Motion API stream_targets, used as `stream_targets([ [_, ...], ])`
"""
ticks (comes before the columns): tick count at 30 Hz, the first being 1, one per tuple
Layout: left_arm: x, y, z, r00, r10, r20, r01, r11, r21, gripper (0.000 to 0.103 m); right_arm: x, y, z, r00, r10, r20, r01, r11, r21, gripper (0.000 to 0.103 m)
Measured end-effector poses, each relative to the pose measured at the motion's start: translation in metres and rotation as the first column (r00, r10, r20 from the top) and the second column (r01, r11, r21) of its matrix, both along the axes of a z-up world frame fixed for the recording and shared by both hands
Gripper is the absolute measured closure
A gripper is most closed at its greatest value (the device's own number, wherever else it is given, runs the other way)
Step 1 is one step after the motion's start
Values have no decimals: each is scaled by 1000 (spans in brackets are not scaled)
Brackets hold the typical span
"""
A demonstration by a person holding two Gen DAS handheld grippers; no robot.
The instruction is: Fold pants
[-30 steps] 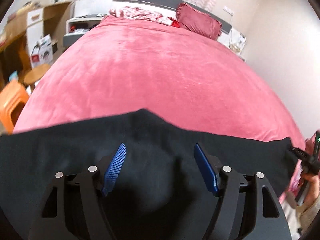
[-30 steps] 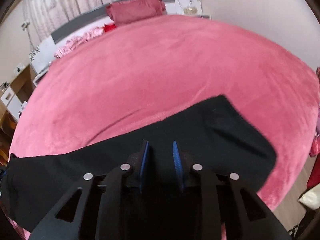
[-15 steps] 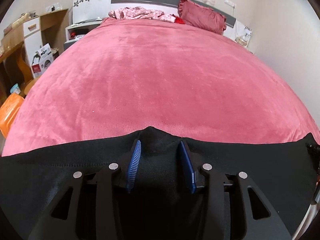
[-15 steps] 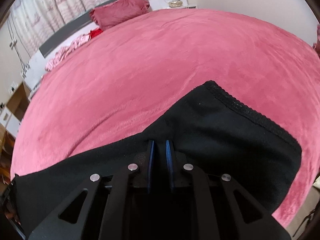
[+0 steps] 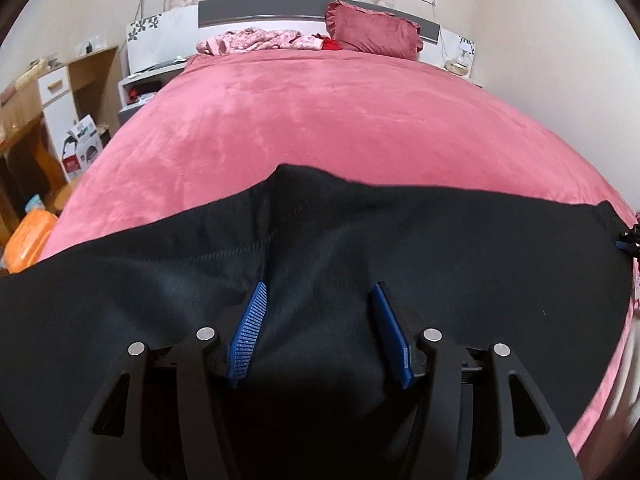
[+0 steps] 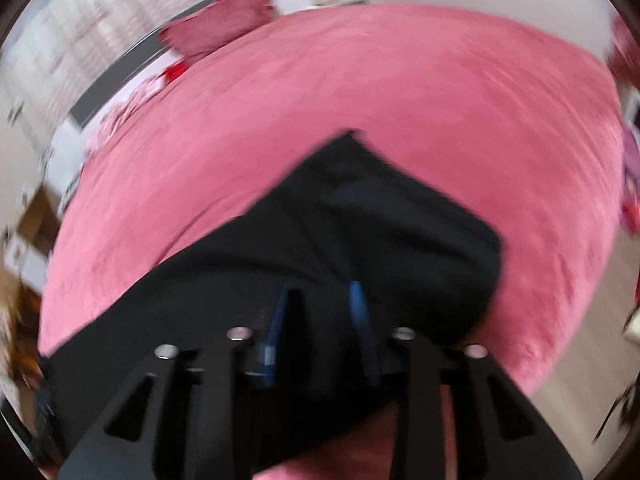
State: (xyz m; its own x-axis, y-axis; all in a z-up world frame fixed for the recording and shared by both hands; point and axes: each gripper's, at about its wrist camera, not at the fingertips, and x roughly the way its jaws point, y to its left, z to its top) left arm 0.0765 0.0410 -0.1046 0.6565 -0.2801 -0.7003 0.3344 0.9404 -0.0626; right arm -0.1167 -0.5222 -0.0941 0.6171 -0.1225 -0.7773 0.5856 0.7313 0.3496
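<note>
Black pants (image 5: 440,248) lie between opening left gripper (image 5: 320,292); right gripper (image 6: 320,292) opening too.

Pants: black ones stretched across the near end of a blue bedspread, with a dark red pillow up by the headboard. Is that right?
Not quite: the bedspread is pink, not blue, as the left wrist view shows clearly. The rest holds: the black pants lie stretched across its near end, and the dark red pillow sits up by the headboard.
</note>
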Motion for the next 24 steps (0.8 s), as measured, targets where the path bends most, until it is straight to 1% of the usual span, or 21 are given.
stream_targets([
  [1, -2, 1, -1, 1000, 2, -3, -2, 1000, 0, 49, -6, -9, -4, 999, -33, 0, 33, 999, 36, 103],
  [2, -5, 2, -1, 1000, 3, 0, -3, 1000, 5, 49, -11, -16, -6, 998, -55, 18, 53, 996, 76, 103],
  [3, -6, 1, -1, 1000, 3, 2, -3, 1000, 15, 49, -12, -18, -5, 998, -61, 32, 58, 994, 91, 103],
  [4, -7, -1, 0, 1000, 3, 6, -3, 999, 35, 49, -14, -17, -2, 997, -63, 43, 59, 995, 86, 101],
  [5, -8, -3, 0, 1000, 1, 9, -2, 999, 49, 49, -17, -15, 2, 996, -56, 64, 51, 996, 77, 97],
  [6, -10, -4, 2, 1000, 0, 11, -1, 998, 61, 49, -20, -13, 6, 995, -51, 84, 44, 996, 77, 77],
  [7, -12, -3, 3, 1000, 1, 9, -2, 998, 59, 49, -25, -10, 11, 992, -49, 117, 40, 996, 80, 53],
  [8, -13, -1, 5, 1000, 7, -3, -7, 999, 41, 47, -31, -8, 16, 988, -56, 147, 45, 996, 77, 46],
  [9, -13, 2, 5, 1000, 15, -26, -15, 1000, 19, 39, -38, -5, 23, 984, -64, 167, 56, 997, 53, 43],
  [10, -15, 7, 6, 998, 26, -51, -27, 1000, -11, 34, -41, -5, 26, 984, -63, 164, 58, 998, 35, 43],
  [11, -15, 11, 8, 997, 38, -67, -41, 998, -45, 31, -46, -5, 29, 985, -67, 158, 65, 998, 18, 43],
  [12, -16, 18, 11, 995, 56, -79, -63, 994, -87, 23, -49, -7, 31, 985, -76, 157, 75, 997, 15, 42],
  [13, -18, 18, 12, 994, 65, -83, -74, 992, -104, 13, -53, -9, 31, 983, -89, 159, 86, 996, 24, 40],
  [14, -18, 23, 16, 993, 82, -87, -92, 988, -127, 11, -59, -15, 28, 980, -116, 160, 108, 993, 55, 39],
  [17, -21, 30, 19, 988, 123, -94, -136, 978, -156, 11, -70, -27, 12, 971, -180, 159, 155, 975, 158, 36],
  [18, -21, 33, 19, 986, 133, -98, -148, 976, -161, 11, -73, -33, 3, 966, -204, 157, 167, 961, 218, 36],
  [19, -20, 37, 20, 984, 146, -104, -162, 973, -166, 11, -72, -37, -2, 964, -214, 160, 169, 953, 252, 36],
  [20, -21, 39, 20, 982, 153, -108, -170, 970, -171, 11, -72, -40, -10, 958, -227, 174, 167, 938, 303, 36],
  [21, -21, 43, 20, 980, 162, -113, -181, 967, -181, 11, -77, -42, -16, 952, -239, 192, 167, 929, 331, 36],
  [23, -21, 50, 22, 977, 182, -110, -200, 962, -185, 11, -83, -45, -20, 933, -263, 246, 158, 912, 378, 36],
  [24, -22, 54, 23, 975, 195, -107, -212, 960, -184, 11, -84, -48, -20, 926, -268, 266, 150, 907, 393, 39],
])
